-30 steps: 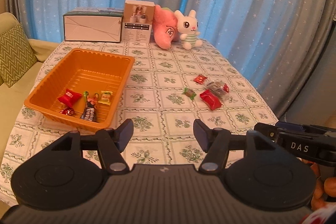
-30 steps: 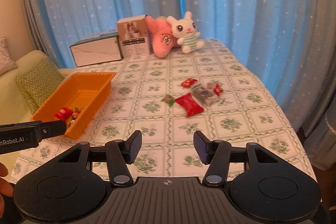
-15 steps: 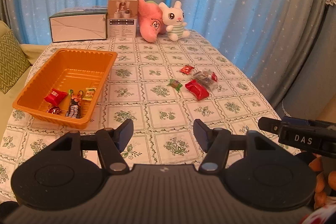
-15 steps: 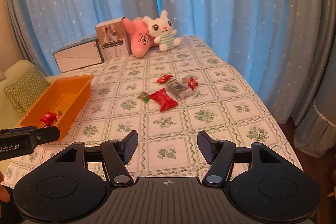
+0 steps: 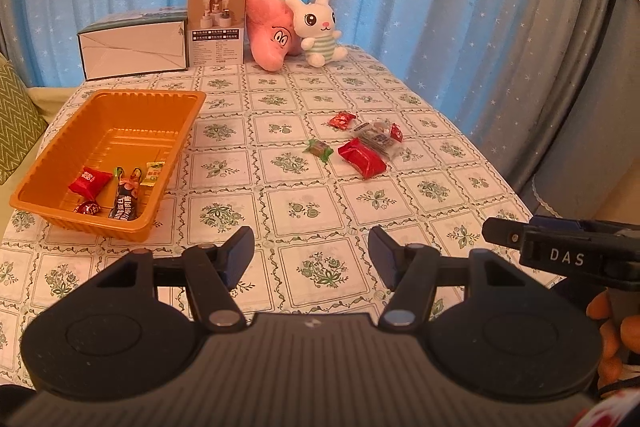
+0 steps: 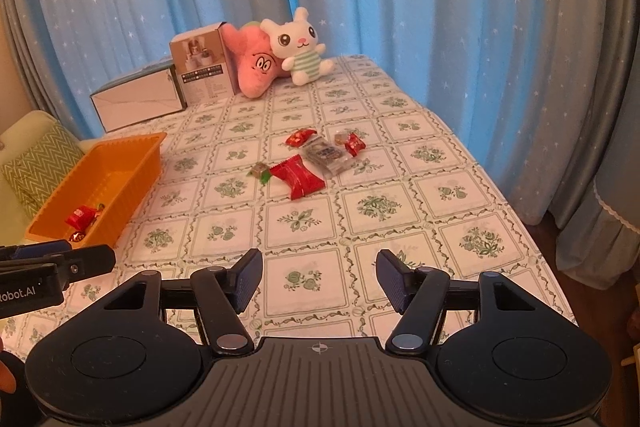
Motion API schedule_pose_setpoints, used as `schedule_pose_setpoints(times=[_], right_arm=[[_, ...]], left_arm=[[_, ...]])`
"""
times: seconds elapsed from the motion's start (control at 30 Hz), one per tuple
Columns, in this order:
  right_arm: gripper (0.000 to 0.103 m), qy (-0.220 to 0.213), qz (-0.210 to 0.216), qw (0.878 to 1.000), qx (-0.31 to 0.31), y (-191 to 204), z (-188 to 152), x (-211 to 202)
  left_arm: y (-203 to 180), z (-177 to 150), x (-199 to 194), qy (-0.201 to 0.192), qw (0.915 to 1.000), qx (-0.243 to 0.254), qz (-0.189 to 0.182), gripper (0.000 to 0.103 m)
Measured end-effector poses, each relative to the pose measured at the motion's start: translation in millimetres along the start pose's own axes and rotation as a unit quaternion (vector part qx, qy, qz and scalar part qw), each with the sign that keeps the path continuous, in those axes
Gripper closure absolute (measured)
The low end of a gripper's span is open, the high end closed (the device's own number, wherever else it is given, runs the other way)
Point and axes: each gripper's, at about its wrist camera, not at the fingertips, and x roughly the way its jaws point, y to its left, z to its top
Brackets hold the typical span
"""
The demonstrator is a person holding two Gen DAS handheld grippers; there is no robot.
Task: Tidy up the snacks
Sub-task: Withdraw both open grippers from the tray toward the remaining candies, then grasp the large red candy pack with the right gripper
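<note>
An orange basket (image 5: pixel 120 93) sits at the table's left and holds a red packet (image 5: pixel 89 181), a dark bar (image 5: pixel 126 201) and a yellow-green candy (image 5: pixel 154 173). Mid-table lies a loose cluster: a big red packet (image 6: pixel 298 177), a clear packet (image 6: pixel 326 155), a green candy (image 6: pixel 260 171) and two small red candies (image 6: pixel 298 137). My left gripper (image 5: pixel 312 247) hovers open over the near table, right of the basket, holding nothing. My right gripper (image 6: pixel 320 267) is open and bare, well short of the cluster. The basket (image 6: pixel 132 163) lies to its left.
Two boxes (image 5: pixel 132 45), a pink plush (image 5: pixel 270 31) and a white rabbit plush (image 5: pixel 318 25) line the table's far end before blue curtains. A green cushion (image 6: pixel 38 163) on a sofa lies left of the table. The table's right edge (image 6: pixel 520 211) drops off.
Both grippers have drifted sideways, so the basket and the snack cluster now sit further left in both views. The right gripper's jaws have spread a little wider.
</note>
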Motion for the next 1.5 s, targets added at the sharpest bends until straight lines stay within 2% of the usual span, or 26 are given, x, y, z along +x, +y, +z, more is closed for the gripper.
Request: schedule_pose_setpoints(times=[0.6, 0.93, 1.23, 1.5], right_arm=[[0.040, 0.015, -0.004, 1.000, 0.004, -7.4, -2.3, 18.8], [0.040, 0.016, -0.002, 1.000, 0.002, -14.2, 1.1, 32.3], [0.040, 0.000, 0.019, 0.999, -0.039, -11.0, 19.9, 61.3], [0.040, -0.008, 0.052, 0.994, -0.094, -5.6, 43.5, 114.5]], left_arm=[[-0.1, 0.9, 12.5, 0.005, 1.0000, 0.002, 0.001, 0.043], [-3.5, 7.8, 33.8, 0.012, 0.9999, 0.007, 0.000, 0.043], [7.6, 24.9, 67.0, 0.015, 0.9998, 0.012, 0.007, 0.044], [24.5, 43.5, 115.3, 0.021, 0.9995, 0.019, 0.011, 0.044]])
